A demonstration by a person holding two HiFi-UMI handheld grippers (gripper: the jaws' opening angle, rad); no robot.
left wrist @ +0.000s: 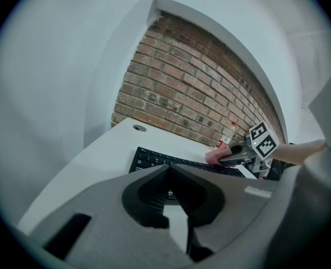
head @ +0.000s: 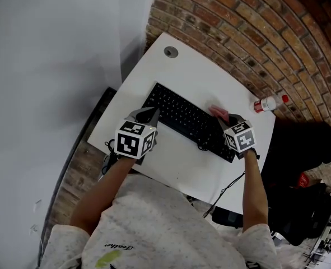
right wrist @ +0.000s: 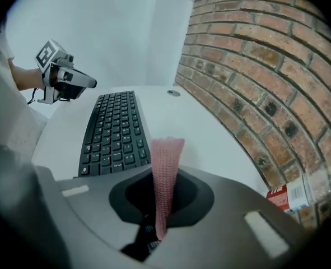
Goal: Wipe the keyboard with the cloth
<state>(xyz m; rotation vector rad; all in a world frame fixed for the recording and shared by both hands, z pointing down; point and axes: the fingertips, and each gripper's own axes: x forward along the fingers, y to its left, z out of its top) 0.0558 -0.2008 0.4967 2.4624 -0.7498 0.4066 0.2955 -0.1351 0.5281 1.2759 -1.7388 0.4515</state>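
While no wiping contact can be confirmed, the items stand as follows.

Item 1: keyboard (head: 187, 121). Black, full-width, lying flat and diagonal on the white desk (head: 204, 77). Judged rigid and light enough to slide if pushed along its length. The keys are raised, with gaps likely to snag fabric.

Item 2: cloth (right wrist: 165, 172). Pink, knitted, small. It is clamped in the right gripper (head: 229, 119), with a narrow strip standing out past the jaw tips. It sits at the right end of the keyboard, on the side nearer the brick wall (head: 255, 32). Whether it touches the keys cannot be told. Judged soft, limp and very light, so it will fold under pressure. The present hold is near 1 edge. A hold closer to the middle would leave less loose fabric to drag.

Item 3: right gripper. Its jaws are closed tight on the cloth, with no visible gap beside the fabric.

Item 4: left gripper (head: 150, 115). It sits over the front left corner of the keyboard. Its jaw tips meet and nothing is held between them. Judged well placed to press down and steady the keyboard.

Item 5: bottle (head: 269, 102). It has a red cap and lies on its side near the desk's far right corner, apart from the keyboard.

Item 6: cable grommet (head: 171, 51). Round and grey, at the far end of the desk.
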